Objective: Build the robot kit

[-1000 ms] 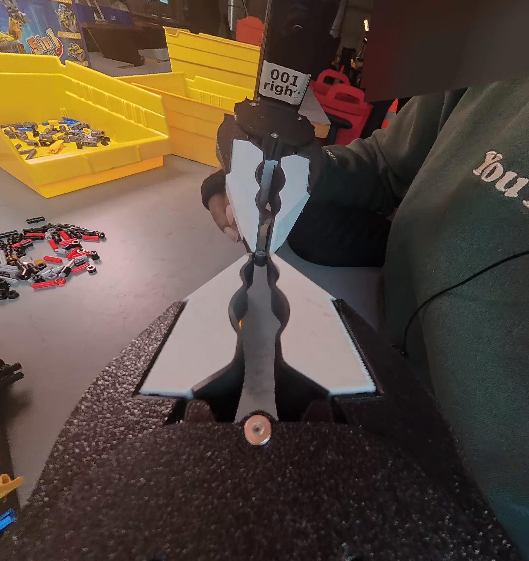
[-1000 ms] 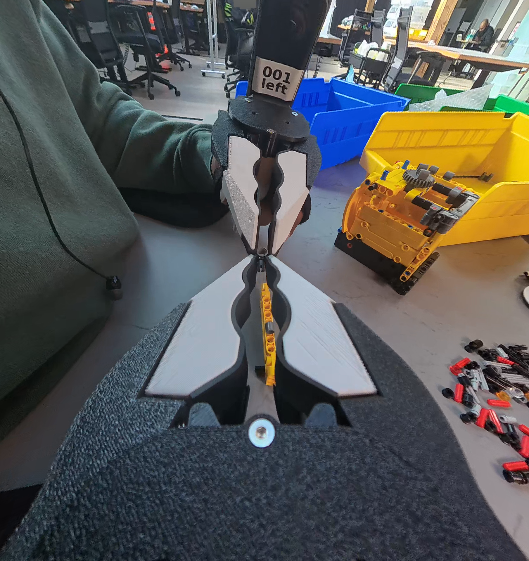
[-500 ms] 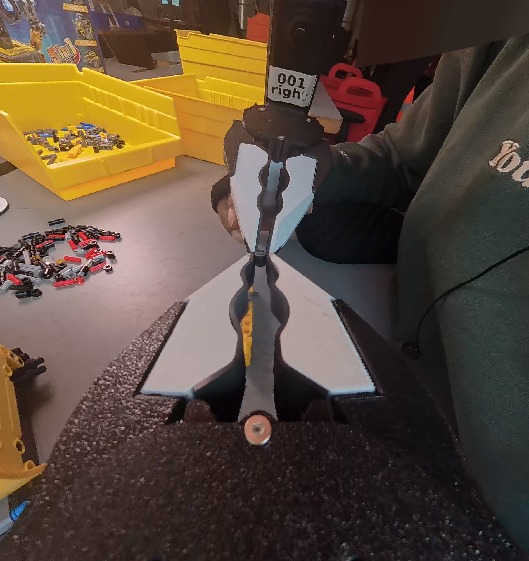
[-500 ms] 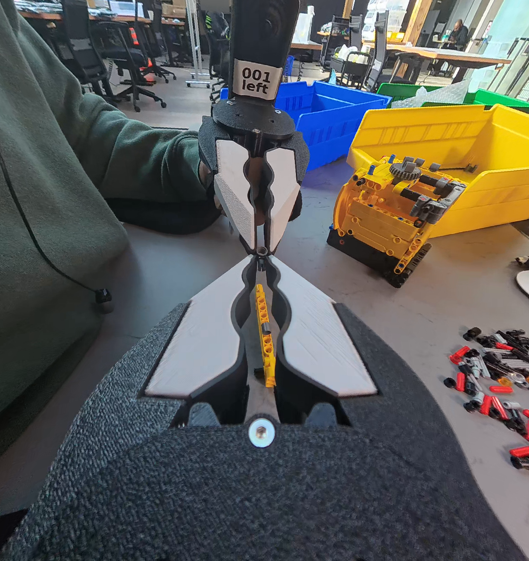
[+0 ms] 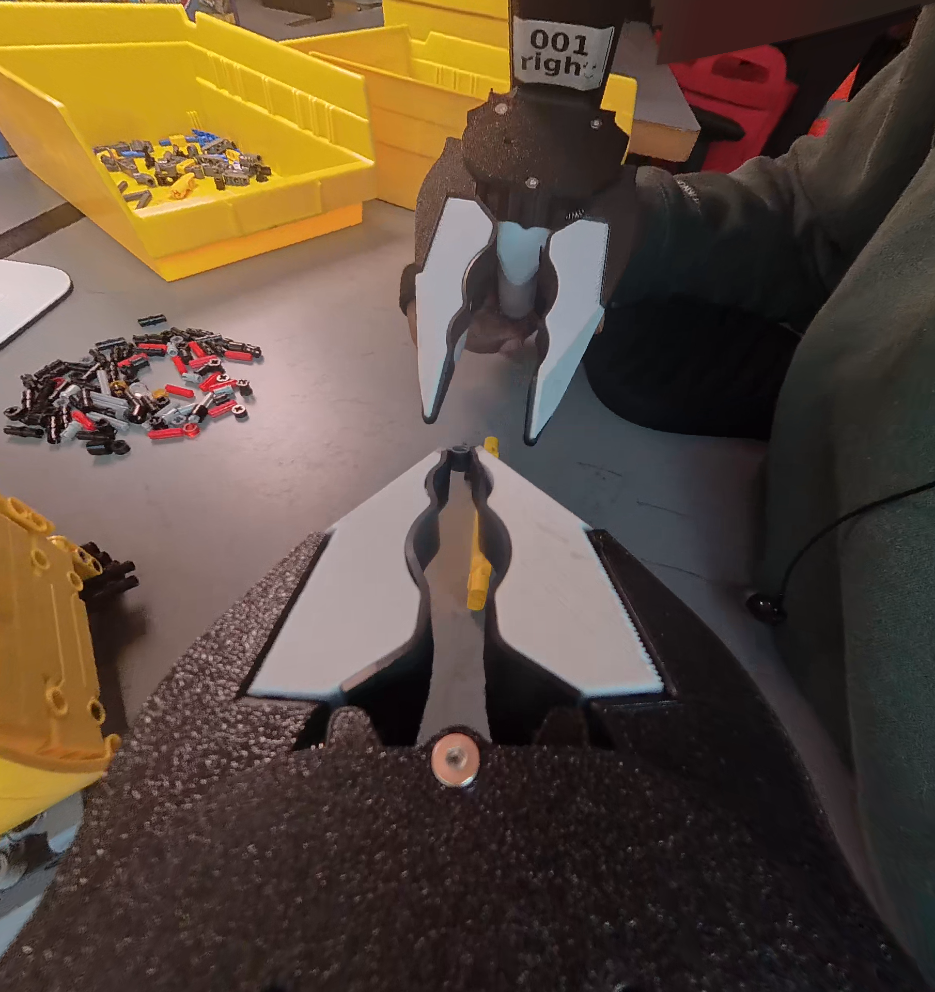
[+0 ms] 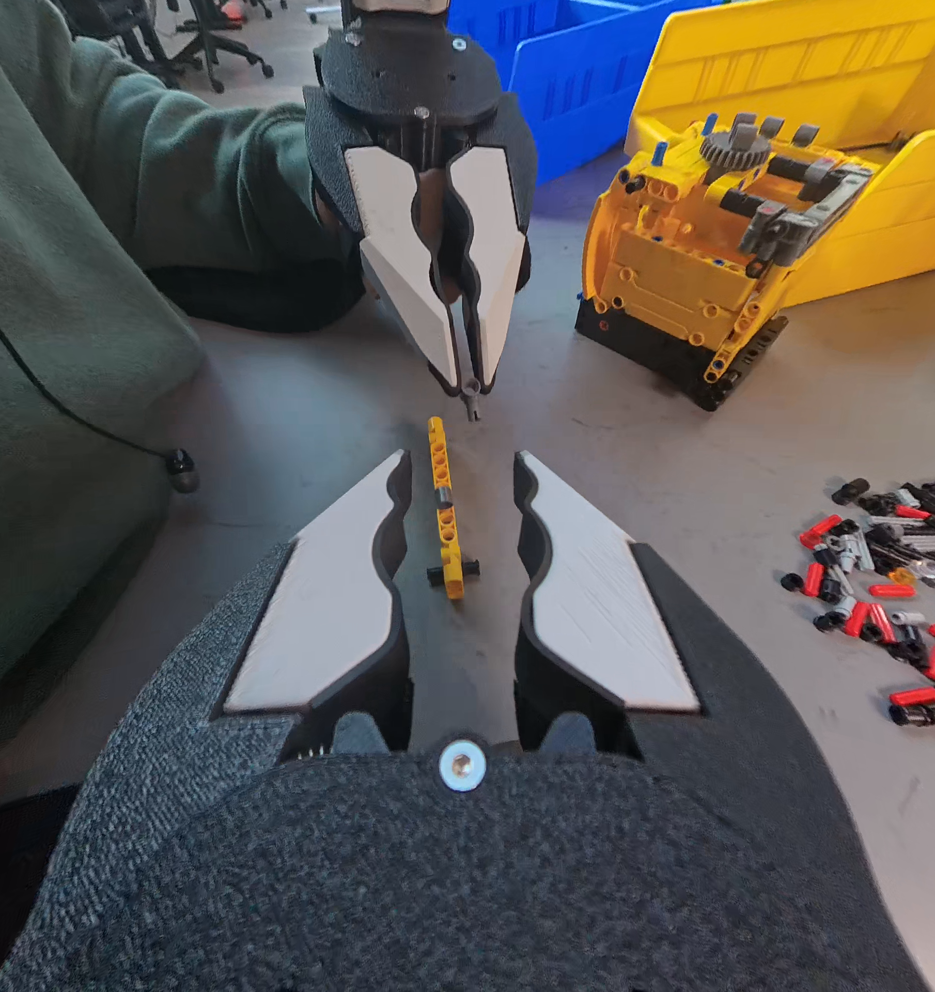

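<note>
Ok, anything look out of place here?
A yellow beam lies alone on the table inside the open right claw, held by nothing, apart from the parts pile. The left claw pinches a grey pin.

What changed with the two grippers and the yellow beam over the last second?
The right gripper opened and let go of the yellow beam, which now lies on the grey table between its fingers. The two grippers drew apart; their tips no longer meet. The left gripper stayed shut on the small dark pin. The loose parts pile and yellow model stayed put.
</note>
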### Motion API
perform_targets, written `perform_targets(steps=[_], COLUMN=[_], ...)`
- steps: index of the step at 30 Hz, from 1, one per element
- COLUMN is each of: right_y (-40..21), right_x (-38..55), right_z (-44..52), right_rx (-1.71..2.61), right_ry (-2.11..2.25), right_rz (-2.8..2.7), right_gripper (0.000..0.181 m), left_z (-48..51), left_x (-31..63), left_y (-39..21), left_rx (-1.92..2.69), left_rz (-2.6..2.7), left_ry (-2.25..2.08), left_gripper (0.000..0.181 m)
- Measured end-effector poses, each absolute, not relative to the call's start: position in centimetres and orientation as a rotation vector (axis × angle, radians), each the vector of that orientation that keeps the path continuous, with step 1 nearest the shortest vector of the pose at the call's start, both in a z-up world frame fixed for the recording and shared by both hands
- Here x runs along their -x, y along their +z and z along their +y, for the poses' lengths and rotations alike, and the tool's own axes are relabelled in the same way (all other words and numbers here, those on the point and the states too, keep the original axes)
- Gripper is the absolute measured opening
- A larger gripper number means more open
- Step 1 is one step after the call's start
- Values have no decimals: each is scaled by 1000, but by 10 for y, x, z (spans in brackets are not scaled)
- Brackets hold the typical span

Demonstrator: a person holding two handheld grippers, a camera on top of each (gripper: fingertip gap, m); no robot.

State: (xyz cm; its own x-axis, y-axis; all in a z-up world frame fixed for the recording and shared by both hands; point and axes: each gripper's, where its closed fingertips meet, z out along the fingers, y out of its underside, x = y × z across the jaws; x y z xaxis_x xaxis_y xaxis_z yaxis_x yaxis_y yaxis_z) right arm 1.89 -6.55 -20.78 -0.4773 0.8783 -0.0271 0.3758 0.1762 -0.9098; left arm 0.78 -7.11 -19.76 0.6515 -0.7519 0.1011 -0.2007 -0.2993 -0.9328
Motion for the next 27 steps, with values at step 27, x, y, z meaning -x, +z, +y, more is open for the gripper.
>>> perform_targets(steps=[27], right_y=[-264], right_x=[-36], right_z=[-69], right_rx=[1244], right_ry=[951], right_rz=[-2188], right_gripper=[24], left_z=[-91], left_x=[-6], left_y=[-235], left_rx=[2525], left_rz=[1258], left_ry=[-361], left_gripper=[6])
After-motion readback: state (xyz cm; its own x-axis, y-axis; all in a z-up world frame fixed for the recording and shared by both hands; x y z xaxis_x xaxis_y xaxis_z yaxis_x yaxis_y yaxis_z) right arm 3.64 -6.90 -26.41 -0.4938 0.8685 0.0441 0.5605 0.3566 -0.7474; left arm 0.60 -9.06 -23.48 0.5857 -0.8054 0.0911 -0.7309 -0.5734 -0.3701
